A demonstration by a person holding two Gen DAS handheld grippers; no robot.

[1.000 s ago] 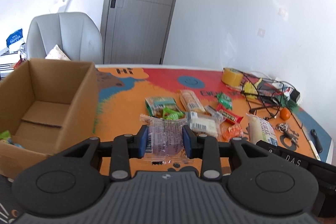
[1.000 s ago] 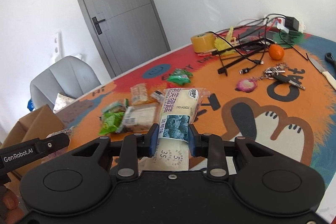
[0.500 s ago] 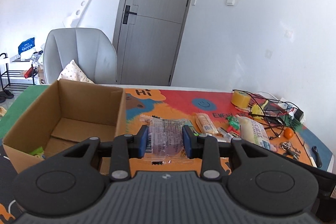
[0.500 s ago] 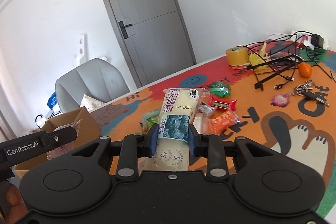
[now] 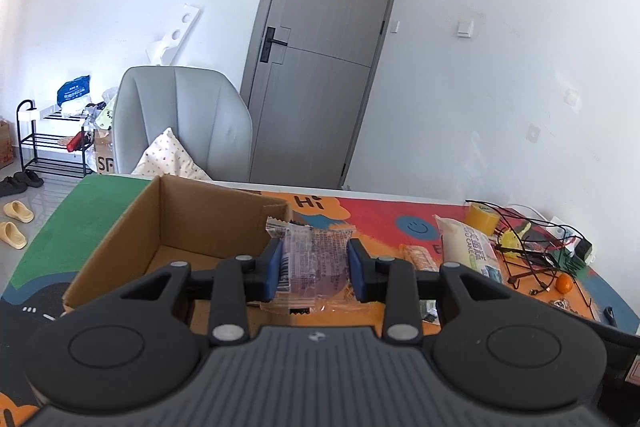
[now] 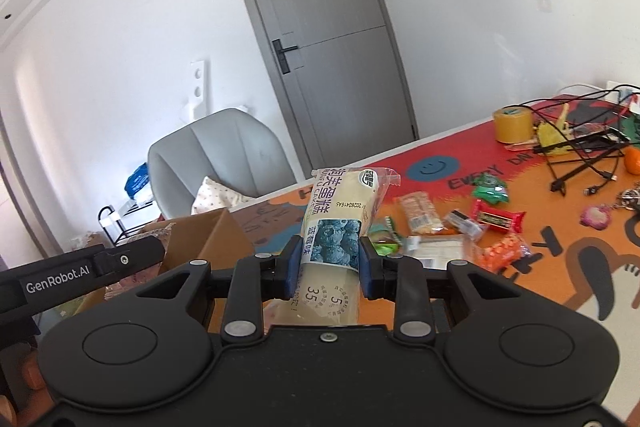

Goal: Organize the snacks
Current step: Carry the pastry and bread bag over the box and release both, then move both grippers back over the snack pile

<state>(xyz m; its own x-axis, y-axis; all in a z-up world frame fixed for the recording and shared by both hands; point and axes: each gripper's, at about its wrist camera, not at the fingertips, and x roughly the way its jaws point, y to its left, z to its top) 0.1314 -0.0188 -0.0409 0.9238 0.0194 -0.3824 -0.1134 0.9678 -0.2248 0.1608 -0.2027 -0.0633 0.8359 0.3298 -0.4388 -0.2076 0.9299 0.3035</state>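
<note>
My left gripper [image 5: 315, 269] is shut on a clear snack packet [image 5: 314, 259] with purple print, held in the air beside the near right corner of an open cardboard box [image 5: 176, 227]. My right gripper [image 6: 329, 269] is shut on a long blueberry cake pack [image 6: 338, 227], raised above the table. That cake pack [image 5: 470, 245] also shows at the right of the left wrist view. Several loose snacks lie on the orange mat [image 6: 560, 267], among them a red bar [image 6: 498, 219], a green packet [image 6: 490, 191] and an orange packet [image 6: 502, 253]. The box [image 6: 208, 239] sits left of the cake pack.
A yellow tape roll [image 6: 512, 125], tangled black cables [image 6: 580, 155], an orange fruit [image 5: 564, 283] and keys lie at the table's far right. A grey chair [image 5: 180, 123] with a cushion stands behind the box. A grey door [image 5: 320, 75] is in the back wall.
Both grippers have risen and swung left toward the box, each carrying its packet. The box now sits straight ahead of the left gripper and the loose snacks have slid to the right.
</note>
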